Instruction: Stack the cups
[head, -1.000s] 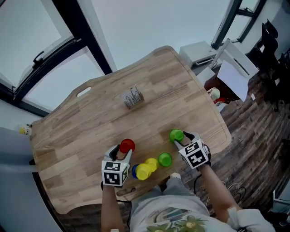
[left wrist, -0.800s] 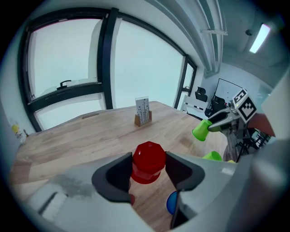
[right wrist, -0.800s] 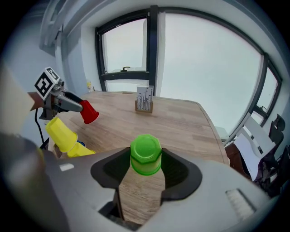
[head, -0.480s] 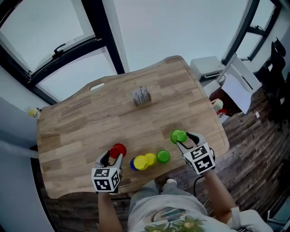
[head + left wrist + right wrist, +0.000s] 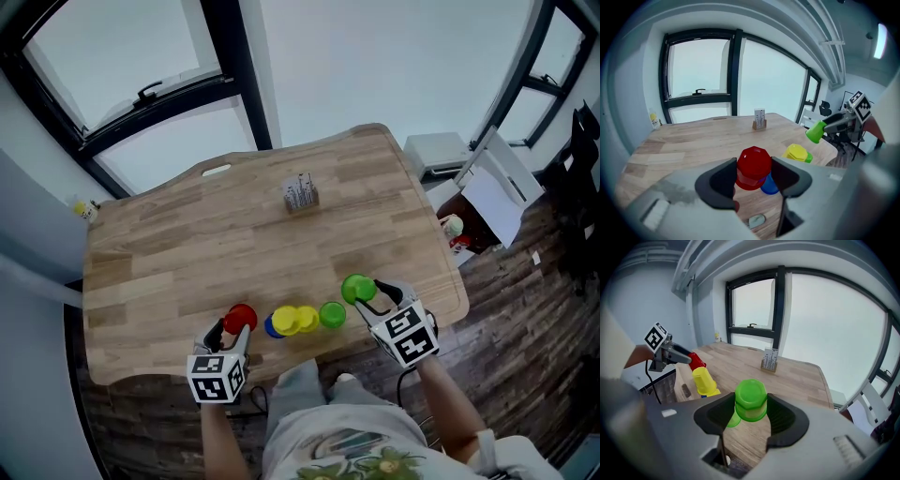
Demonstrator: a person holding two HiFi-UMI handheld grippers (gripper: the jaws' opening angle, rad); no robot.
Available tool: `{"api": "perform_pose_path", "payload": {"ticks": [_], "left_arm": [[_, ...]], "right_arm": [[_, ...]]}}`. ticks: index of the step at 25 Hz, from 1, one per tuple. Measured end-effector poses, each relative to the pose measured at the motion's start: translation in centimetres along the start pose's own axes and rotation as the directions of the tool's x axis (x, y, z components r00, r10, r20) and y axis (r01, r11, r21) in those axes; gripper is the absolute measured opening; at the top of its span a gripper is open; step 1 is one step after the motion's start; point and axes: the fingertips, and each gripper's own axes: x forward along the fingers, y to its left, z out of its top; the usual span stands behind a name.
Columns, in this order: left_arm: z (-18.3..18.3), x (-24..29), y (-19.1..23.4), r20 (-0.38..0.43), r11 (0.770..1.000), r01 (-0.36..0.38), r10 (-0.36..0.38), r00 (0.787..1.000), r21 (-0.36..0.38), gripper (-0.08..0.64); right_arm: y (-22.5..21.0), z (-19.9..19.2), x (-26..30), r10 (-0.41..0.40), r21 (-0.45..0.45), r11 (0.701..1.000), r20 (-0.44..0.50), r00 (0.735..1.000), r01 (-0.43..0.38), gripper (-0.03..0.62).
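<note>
Left gripper (image 5: 232, 330) clamped on red cup (image 5: 241, 317); right gripper (image 5: 380, 298) clamped on green cup (image 5: 355, 288). Between them on wooden table (image 5: 187, 234): yellow cups (image 5: 286, 321), blue cup (image 5: 269, 327), second green cup (image 5: 332, 314).

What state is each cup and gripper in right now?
Red cup, clamped in left gripper, off the table.
Held green cup, clamped in right gripper, also off it.
Yellow cup, upside down on table.
Blue cup, on table beside yellow cup.
Loose green cup, on table.
Card holder, upright.
</note>
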Motion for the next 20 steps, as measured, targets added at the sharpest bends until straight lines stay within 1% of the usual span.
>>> {"api": "perform_pose_path", "payload": {"ticks": [9, 14, 20], "left_arm": [[-0.3, -2.6, -0.8, 0.034, 0.999, -0.041, 0.041, 0.999, -0.013, 0.239], [-0.8, -3.8, -1.7, 0.048, 0.998, -0.059, 0.060, 0.997, -0.022, 0.239], [-1.1, -5.1, -2.5, 0.060, 0.998, -0.065, 0.066, 0.996, -0.026, 0.239]], "right_arm": [[3.5, 0.3, 0.1, 0.094, -0.064, 0.994, -0.002, 0.996, -0.094, 0.217], [5.6, 0.4, 0.5, 0.153, -0.123, 0.980, -0.017, 0.988, -0.153, 0.218], [7.8, 0.6, 1.3, 0.203, -0.181, 0.962, -0.037, 0.978, -0.207, 0.218]]}}
